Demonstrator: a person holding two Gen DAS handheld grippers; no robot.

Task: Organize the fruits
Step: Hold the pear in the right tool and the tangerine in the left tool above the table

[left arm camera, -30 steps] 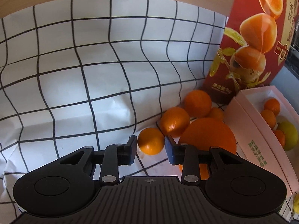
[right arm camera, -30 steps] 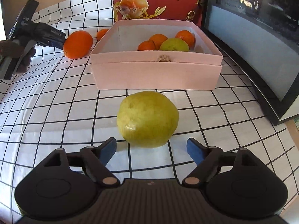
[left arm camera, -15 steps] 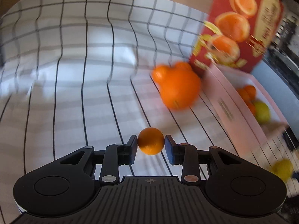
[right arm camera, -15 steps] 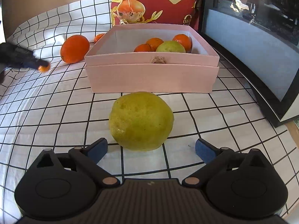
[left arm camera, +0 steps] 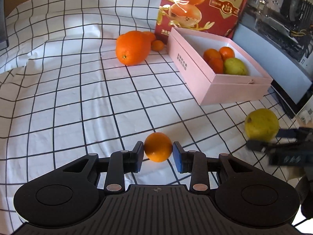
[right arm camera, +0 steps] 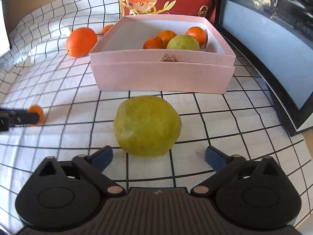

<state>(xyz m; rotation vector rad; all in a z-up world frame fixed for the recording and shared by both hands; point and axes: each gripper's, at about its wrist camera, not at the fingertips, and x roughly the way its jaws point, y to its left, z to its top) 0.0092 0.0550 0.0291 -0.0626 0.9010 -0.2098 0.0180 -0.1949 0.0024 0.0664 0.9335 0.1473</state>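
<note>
Left gripper [left arm camera: 158,151]: pads pinching a small mandarin [left arm camera: 158,147], held above the checked cloth [left arm camera: 78,98], well short of the box.
Right gripper [right arm camera: 158,154]: fingers spread wide, nothing held; big yellow-green citrus [right arm camera: 147,126] sits on cloth just ahead, btwn the tips, not touched.
Pink box [right arm camera: 162,74]: open, beyond the citrus; holds 3 mandarins [right arm camera: 166,36] + 1 green-yellow fruit [right arm camera: 183,43], bunched at far right.
Large orange [left arm camera: 132,48]: on cloth left of box, w/ small mandarins beside it near the carton.
Red carton [left arm camera: 201,5]: upright behind box.
Dark screen [right arm camera: 273,29]: along right edge.
</note>
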